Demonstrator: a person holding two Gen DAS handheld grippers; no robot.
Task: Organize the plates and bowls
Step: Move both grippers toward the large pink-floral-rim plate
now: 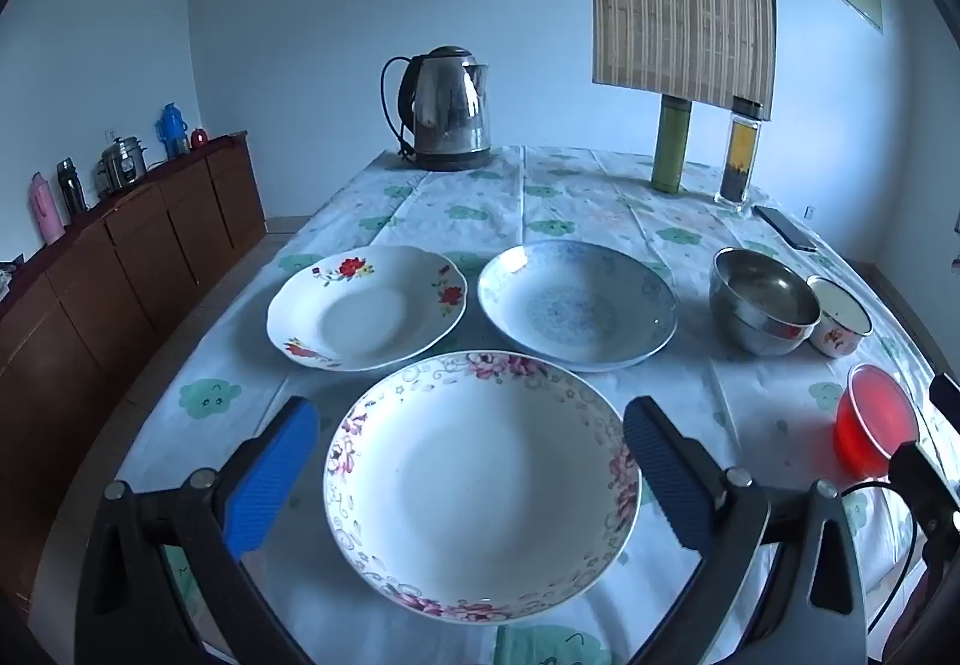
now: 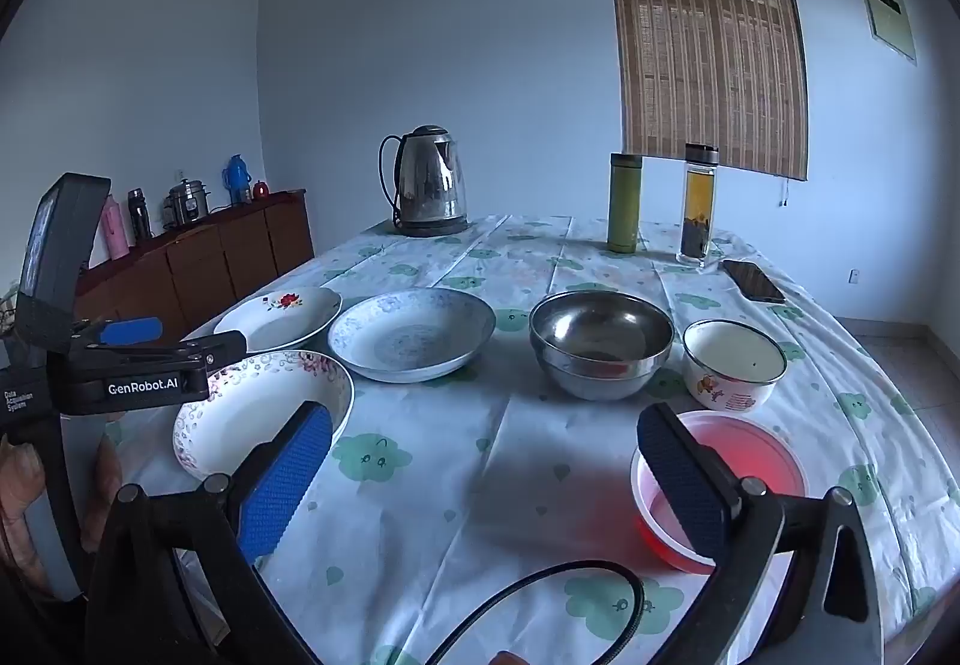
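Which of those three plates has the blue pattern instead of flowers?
The blue-patterned plate, at the back right of the three beside the steel bowl. The red-flowered plate and the pink-flowered plate both have floral rims.

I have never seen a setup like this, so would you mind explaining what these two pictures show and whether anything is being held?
There is no robot here: a person carries a hand-held gripper in each hand, and each has a wide-angle camera looking along its two blue fingers. The left hand-held gripper hangs open above a pink-flowered plate, not touching it. The right hand-held gripper is open too, near a red plastic bowl. Also on the table are a red-flowered plate, a blue plate, a steel bowl, a small enamel bowl and a kettle. Nothing is held.
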